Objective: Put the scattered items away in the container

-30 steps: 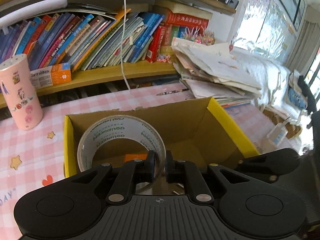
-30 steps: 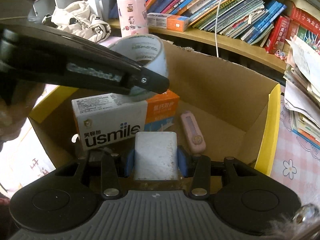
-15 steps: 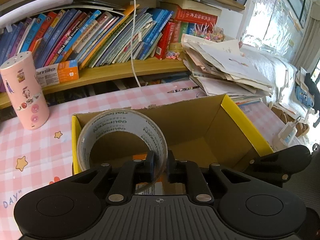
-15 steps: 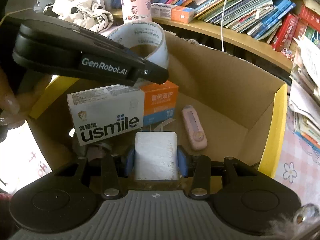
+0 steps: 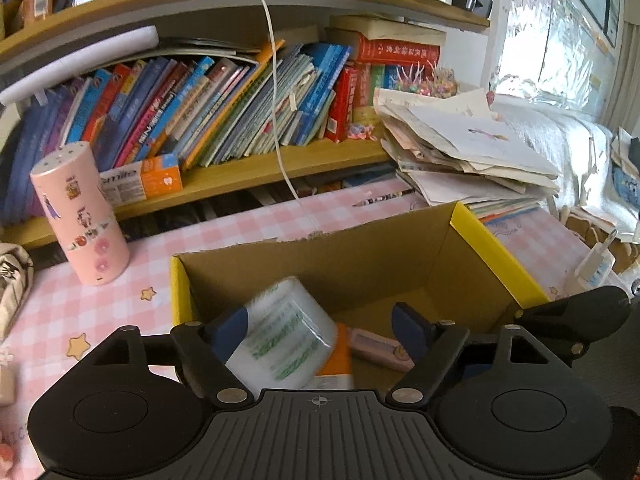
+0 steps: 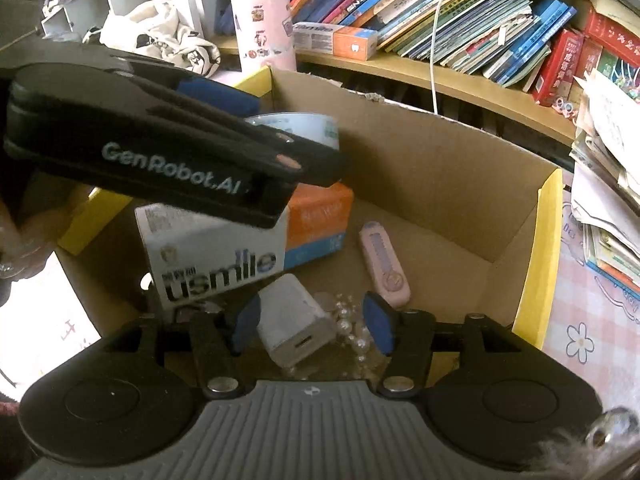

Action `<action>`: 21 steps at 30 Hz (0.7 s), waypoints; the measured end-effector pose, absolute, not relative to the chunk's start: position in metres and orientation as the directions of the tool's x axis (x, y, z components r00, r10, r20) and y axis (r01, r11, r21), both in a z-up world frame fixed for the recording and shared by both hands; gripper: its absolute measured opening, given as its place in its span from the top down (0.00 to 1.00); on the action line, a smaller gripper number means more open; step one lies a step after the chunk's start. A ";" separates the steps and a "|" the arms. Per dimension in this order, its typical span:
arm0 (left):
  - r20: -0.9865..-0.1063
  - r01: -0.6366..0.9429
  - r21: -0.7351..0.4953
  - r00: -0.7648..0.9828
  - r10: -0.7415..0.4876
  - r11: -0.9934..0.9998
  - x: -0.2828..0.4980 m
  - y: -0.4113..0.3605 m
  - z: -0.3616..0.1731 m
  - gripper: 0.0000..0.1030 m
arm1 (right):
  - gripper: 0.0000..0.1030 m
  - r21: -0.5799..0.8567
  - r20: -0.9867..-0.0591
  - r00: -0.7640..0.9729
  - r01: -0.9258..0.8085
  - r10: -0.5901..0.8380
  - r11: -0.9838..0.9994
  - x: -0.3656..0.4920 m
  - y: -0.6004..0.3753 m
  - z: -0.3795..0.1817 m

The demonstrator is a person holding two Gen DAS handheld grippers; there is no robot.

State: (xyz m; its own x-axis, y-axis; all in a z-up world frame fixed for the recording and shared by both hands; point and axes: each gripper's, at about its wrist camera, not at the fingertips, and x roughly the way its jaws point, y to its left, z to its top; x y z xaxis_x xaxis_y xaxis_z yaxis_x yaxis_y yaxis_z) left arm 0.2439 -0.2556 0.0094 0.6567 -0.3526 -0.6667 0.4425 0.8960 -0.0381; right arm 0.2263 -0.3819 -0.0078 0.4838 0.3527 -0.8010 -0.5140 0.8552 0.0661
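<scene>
Looking along the left gripper (image 5: 322,330), I see its jaws have just been opening and now stand wide apart; the roll of clear tape (image 5: 282,334) sits tilted and blurred between them, close against the left finger's blue pad, with no grip on it. Directly below and ahead of this tool is the cardboard box (image 5: 360,264), so the tape is over the box interior, above the orange end of a usmile carton (image 5: 338,354). To the right of the tape, on the box floor, lies a pink stick-shaped case (image 5: 378,348).

Turning to the right gripper (image 6: 312,322), I note its jaws have also just been opening; they stand partly apart. A white charger block (image 6: 294,326) lies tilted between them on the box floor, and I see a gap at each pad, so nothing is held. Just right of the charger, still between the fingers, is a string of pearl beads (image 6: 352,328). Ahead of the tool rests the usmile carton (image 6: 240,248), white with an orange end, and the pink case (image 6: 384,264) lies ahead and to the right. The left gripper (image 6: 180,148) crosses above the carton, with the tape roll (image 6: 304,128) behind it.

Beyond the box stand a pink cylinder (image 5: 80,212) and a shelf of books (image 5: 224,100).
</scene>
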 end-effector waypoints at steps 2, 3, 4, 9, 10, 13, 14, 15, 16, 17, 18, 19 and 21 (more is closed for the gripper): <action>-0.665 0.441 -0.034 0.660 -0.349 0.897 0.239 -0.256 0.012 0.18 | 0.37 0.063 -0.792 0.497 -0.511 0.355 0.857 0.225 -0.382 -0.007; -0.663 0.440 -0.031 0.663 -0.348 0.897 0.237 -0.256 0.013 0.17 | 0.33 0.063 -0.786 0.505 -0.510 0.358 0.858 0.224 -0.382 -0.006; -0.660 0.439 -0.024 0.668 -0.344 0.898 0.234 -0.256 0.014 0.14 | 0.31 0.063 -0.779 0.513 -0.507 0.360 0.860 0.224 -0.383 -0.005; -0.621 0.434 0.034 0.715 -0.322 0.900 0.215 -0.257 0.024 0.07 | 0.22 0.066 -0.742 0.559 -0.487 0.369 0.871 0.219 -0.386 0.000; -0.611 0.431 0.046 0.726 -0.316 0.901 0.211 -0.257 0.026 0.06 | 0.22 0.071 -0.738 0.562 -0.484 0.372 0.872 0.218 -0.387 0.001; -0.575 0.400 0.067 0.764 -0.292 0.914 0.199 -0.252 0.031 0.04 | 0.22 0.081 -0.723 0.574 -0.482 0.384 0.873 0.213 -0.389 0.003; -0.562 0.387 0.072 0.777 -0.283 0.919 0.194 -0.250 0.032 0.03 | 0.22 0.084 -0.718 0.578 -0.482 0.388 0.872 0.211 -0.390 0.004; -0.551 0.372 0.074 0.788 -0.273 0.925 0.190 -0.248 0.034 0.03 | 0.22 0.085 -0.712 0.583 -0.481 0.391 0.872 0.209 -0.390 0.005; -0.542 0.356 0.075 0.799 -0.262 0.932 0.186 -0.245 0.035 0.03 | 0.22 0.087 -0.706 0.588 -0.481 0.395 0.872 0.207 -0.391 0.006; -0.535 0.340 0.073 0.807 -0.251 0.938 0.182 -0.243 0.036 0.03 | 0.23 0.087 -0.700 0.594 -0.480 0.397 0.873 0.206 -0.391 0.007; -0.530 0.328 0.071 0.812 -0.243 0.942 0.179 -0.240 0.037 0.03 | 0.23 0.084 -0.694 0.601 -0.479 0.396 0.874 0.204 -0.391 0.009; -0.526 0.314 0.066 0.817 -0.234 0.947 0.176 -0.238 0.038 0.03 | 0.23 0.082 -0.689 0.607 -0.477 0.396 0.875 0.202 -0.391 0.010; -0.520 0.293 0.054 0.825 -0.223 0.955 0.171 -0.233 0.039 0.02 | 0.23 0.076 -0.677 0.621 -0.474 0.394 0.877 0.198 -0.391 0.013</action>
